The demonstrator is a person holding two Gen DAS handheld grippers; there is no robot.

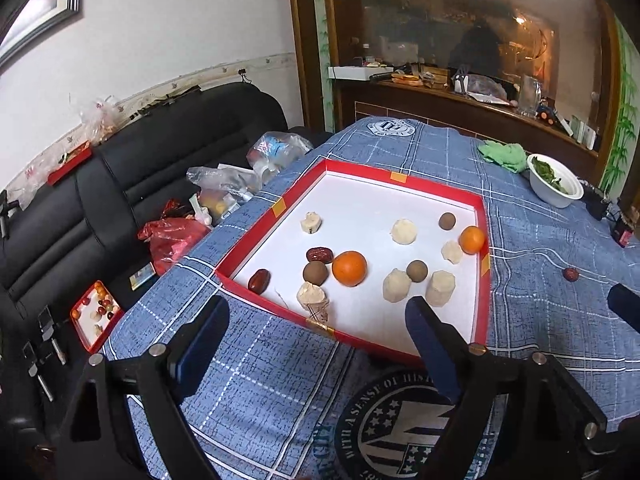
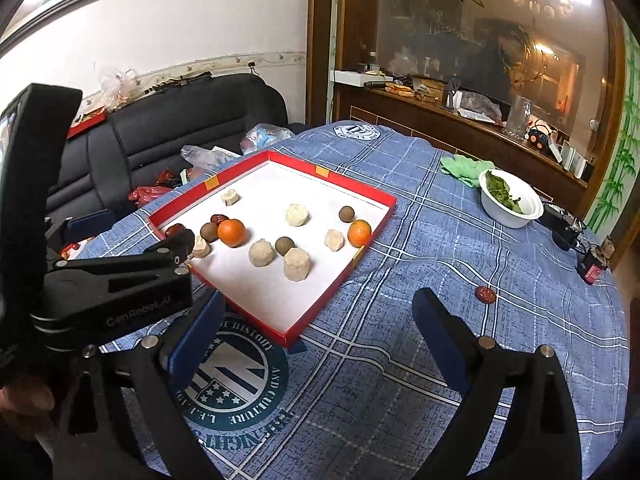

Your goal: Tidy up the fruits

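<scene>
Shallow red cardboard tray with white floor (image 1: 482, 240) (image 2: 384, 216): rests on the blue plaid-cloth worktop (image 1: 540, 240) (image 2: 400, 300). Inside the tray: two round oranges (image 1: 349, 268) (image 2: 231, 232), three brown round longans (image 1: 315, 272) (image 2: 209, 232), two dark red dates (image 1: 259, 281) (image 2: 174, 231), several pale cream chunks (image 1: 440, 288) (image 2: 296, 264). One loose red date (image 1: 571, 274) (image 2: 485, 294) lies on the cloth, right of the tray. White bowl of green leaves (image 1: 554, 180) (image 2: 511, 198) stands beyond the tray, far right. Left tool (image 1: 316, 320), near the tray's near edge: released, empty. Right tool (image 2: 320, 312), near the tray's near corner: released, empty.
</scene>
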